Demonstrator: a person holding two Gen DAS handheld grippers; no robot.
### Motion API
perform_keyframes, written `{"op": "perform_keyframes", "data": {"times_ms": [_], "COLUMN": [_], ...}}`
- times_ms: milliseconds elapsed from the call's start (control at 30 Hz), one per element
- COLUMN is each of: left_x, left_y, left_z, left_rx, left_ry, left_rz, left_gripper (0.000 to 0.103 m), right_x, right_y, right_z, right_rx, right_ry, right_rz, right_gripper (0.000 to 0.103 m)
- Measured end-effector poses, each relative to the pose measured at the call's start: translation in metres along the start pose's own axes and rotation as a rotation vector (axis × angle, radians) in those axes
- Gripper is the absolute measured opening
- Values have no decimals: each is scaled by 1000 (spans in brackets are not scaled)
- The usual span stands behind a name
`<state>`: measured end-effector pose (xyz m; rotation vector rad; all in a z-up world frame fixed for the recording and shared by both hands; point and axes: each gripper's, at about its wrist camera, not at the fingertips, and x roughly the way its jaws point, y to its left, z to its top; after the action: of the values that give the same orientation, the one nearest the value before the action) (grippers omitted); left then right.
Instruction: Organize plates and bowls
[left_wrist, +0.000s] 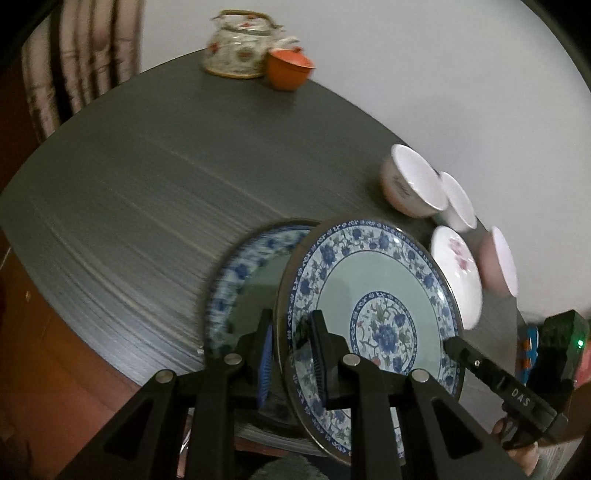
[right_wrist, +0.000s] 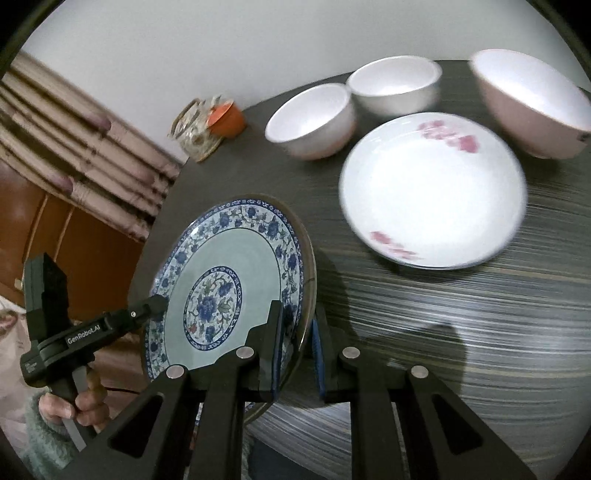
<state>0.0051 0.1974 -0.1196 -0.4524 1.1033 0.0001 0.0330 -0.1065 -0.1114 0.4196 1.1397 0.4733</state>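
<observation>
A blue-and-white floral plate (left_wrist: 373, 295) is held tilted above the dark table, gripped on opposite rims by both grippers. My left gripper (left_wrist: 291, 332) is shut on its near rim; my right gripper (right_wrist: 297, 325) is shut on its other rim, the plate (right_wrist: 229, 280) lying to its left. A second matching plate (left_wrist: 247, 269) lies flat on the table under and behind it. A white plate with pink flowers (right_wrist: 432, 188) and three bowls (right_wrist: 310, 122) (right_wrist: 395, 85) (right_wrist: 535, 103) sit beyond.
A patterned teapot (left_wrist: 236, 44) and an orange cup (left_wrist: 288, 68) stand at the far table edge. A striped curtain (right_wrist: 74, 147) and brown wood floor (right_wrist: 55, 221) lie past the table's edge. The dark striped tabletop (left_wrist: 129, 192) stretches left.
</observation>
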Motion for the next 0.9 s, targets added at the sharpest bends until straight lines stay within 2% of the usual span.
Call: {"op": "perform_keyframes", "data": {"times_ms": [300,667,900], "left_x": [8,22,26], "left_y": [35,41,38], "left_z": [8,8,6], "left_rx": [-66,-100,-75], "left_ry": [7,-16,-39], "left_rz": [28,70,117], "left_gripper": [19,20,23], "right_x": [41,64,71], "right_y": [29,43,55], "right_z": [5,2,-3], "right_rx": [-50,-99,-154], "right_ry": [59,105,110], "right_rz": [-18,-64,-99], "right_gripper": [16,19,24]}}
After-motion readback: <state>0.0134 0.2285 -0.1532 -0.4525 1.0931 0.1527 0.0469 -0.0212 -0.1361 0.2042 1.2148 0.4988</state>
